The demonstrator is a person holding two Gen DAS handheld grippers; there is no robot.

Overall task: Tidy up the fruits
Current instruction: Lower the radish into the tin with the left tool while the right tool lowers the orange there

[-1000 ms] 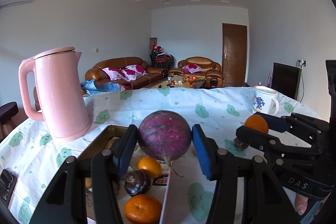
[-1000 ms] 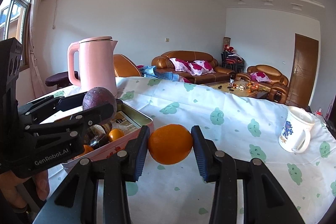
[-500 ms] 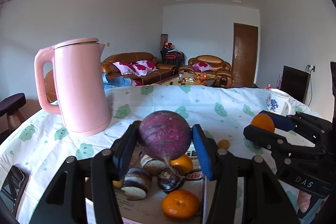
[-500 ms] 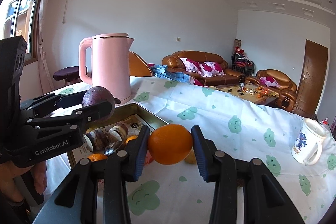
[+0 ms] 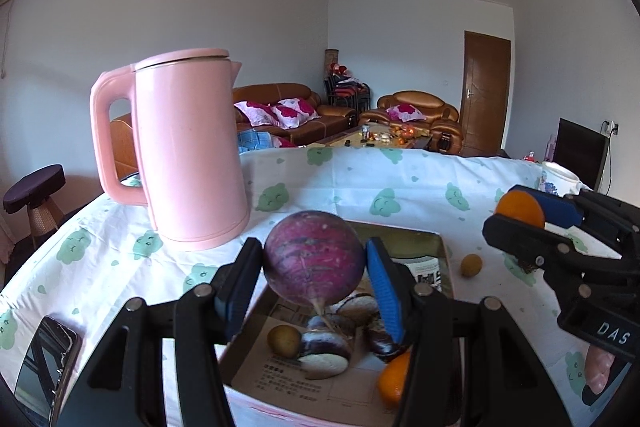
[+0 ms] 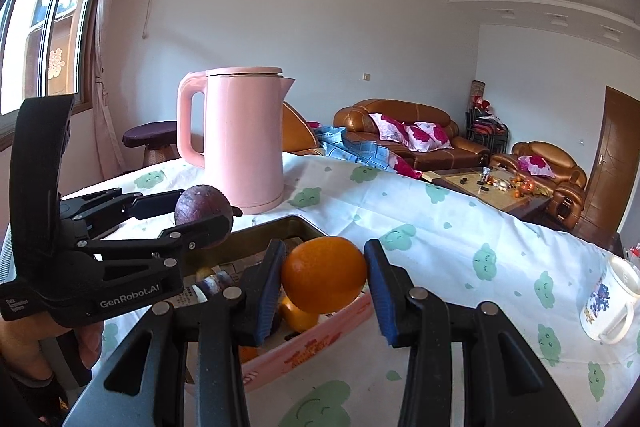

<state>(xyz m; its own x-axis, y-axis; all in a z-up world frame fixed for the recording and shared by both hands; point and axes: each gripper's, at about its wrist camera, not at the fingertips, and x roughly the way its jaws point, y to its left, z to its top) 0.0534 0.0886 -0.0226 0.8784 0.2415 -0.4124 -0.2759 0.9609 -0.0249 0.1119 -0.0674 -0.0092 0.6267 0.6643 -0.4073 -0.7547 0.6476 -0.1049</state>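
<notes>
The left claw is clamped on a round purple fruit, both blue pads pressed against its sides, and holds it in the air above the tray. The right claw grips an orange the same way, pads tight on either side, held above the tray's near pink edge.

Compared with 1 second ago, both claws have slid sideways over the table: the pink kettle now looms closer to the centre of each view, and the tray sits directly beneath the purple fruit rather than off to the left. Neither grip has changed.

Inside the tray lie 1 orange, a small yellowish fruit and some dark pieces. Another small yellow fruit rests on the tablecloth just right of the tray.
</notes>
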